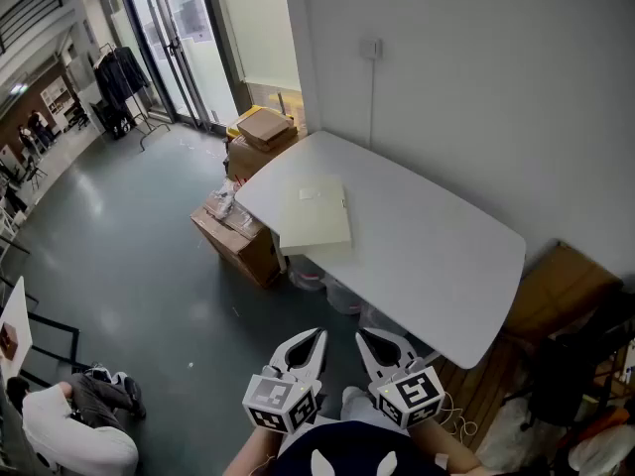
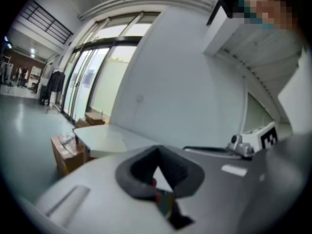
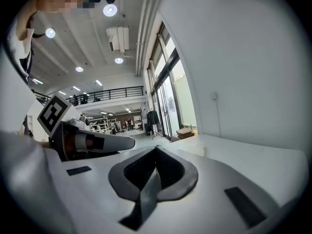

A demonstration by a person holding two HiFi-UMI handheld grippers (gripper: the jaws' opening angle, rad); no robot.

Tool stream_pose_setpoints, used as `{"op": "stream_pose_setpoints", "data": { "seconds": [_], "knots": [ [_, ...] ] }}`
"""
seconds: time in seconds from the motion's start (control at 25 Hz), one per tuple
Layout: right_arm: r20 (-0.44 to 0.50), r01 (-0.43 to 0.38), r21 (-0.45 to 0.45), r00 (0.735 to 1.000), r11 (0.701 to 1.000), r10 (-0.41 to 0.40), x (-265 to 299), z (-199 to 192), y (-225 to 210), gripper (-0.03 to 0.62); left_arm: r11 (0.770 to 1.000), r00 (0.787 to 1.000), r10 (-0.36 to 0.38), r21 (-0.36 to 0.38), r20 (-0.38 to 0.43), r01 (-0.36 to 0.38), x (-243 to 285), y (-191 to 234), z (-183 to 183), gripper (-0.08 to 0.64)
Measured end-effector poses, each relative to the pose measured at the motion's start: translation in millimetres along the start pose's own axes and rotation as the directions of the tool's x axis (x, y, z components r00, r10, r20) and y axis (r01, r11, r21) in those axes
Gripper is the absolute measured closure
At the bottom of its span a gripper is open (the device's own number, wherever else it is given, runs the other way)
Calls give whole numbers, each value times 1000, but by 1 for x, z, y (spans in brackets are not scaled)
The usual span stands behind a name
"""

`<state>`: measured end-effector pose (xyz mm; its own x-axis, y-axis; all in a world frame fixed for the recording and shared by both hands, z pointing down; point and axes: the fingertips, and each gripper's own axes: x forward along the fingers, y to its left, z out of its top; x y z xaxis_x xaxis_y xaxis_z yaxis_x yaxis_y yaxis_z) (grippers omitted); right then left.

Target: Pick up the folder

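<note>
We hold both grippers low and close to the body, side by side, short of the near edge of the white surface (image 1: 437,256) and over the grey floor (image 1: 139,266). The left gripper (image 1: 306,350) is clenched, its jaws pressed together with nothing between them, as its own view shows. The right gripper (image 1: 382,353) is the same, jaws together and empty. Each carries its cube with square markers, the left cube (image 1: 283,402) and the right cube (image 1: 412,395), nearest to us in the head view. The two grippers do not touch each other. The folder (image 1: 316,214) – pale cream, flat and closed – lies on the left part of the surface, towards its far end and close to the left edge, well apart from both grippers. Beyond the surface a white wall rises, with a small socket (image 1: 372,48) and a thin cable (image 1: 371,107) running down from it. Beside the far left end of the surface stand cardboard boxes: one brown box (image 1: 238,241) on the floor just beside the left edge, and a stack of boxes (image 1: 263,132) further off by the glass doors (image 1: 179,38). A clothes rack (image 1: 119,82) with dark garments stands at the far left. Near left, a person (image 1: 74,419) crouches on the floor. At the right – past the end of the surface – a brown board (image 1: 561,291) leans by the wall.
</note>
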<state>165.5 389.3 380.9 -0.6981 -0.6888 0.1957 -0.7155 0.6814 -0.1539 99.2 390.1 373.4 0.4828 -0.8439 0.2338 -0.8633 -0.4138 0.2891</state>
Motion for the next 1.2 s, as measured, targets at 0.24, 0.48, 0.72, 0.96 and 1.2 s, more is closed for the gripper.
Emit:
{"op": "stream_pose_setpoints", "data": {
  "seconds": [0.24, 0.48, 0.72, 0.96, 1.2],
  "knots": [
    [-6, -29, 21, 1000, 999, 29, 8, -2, -16, 581, 1000, 1000, 26, -3, 5, -26, 14, -3, -3, 557],
    [-13, -77, 28, 997, 997, 78, 14, -6, -15, 581, 998, 998, 65, -21, -10, -65, 17, 1, -7, 557],
    [-31, -99, 52, 994, 994, 100, 23, -11, -16, 581, 996, 997, 76, -33, -32, -77, 25, 10, -15, 557],
    [-43, -80, 62, 996, 995, 83, 40, -12, -27, 581, 997, 997, 65, -46, -46, -68, 43, 28, -16, 557],
    [-40, -43, 64, 998, 997, 46, 65, -5, -48, 581, 998, 998, 35, -42, -42, -37, 72, 51, -4, 557]
  ]
}}
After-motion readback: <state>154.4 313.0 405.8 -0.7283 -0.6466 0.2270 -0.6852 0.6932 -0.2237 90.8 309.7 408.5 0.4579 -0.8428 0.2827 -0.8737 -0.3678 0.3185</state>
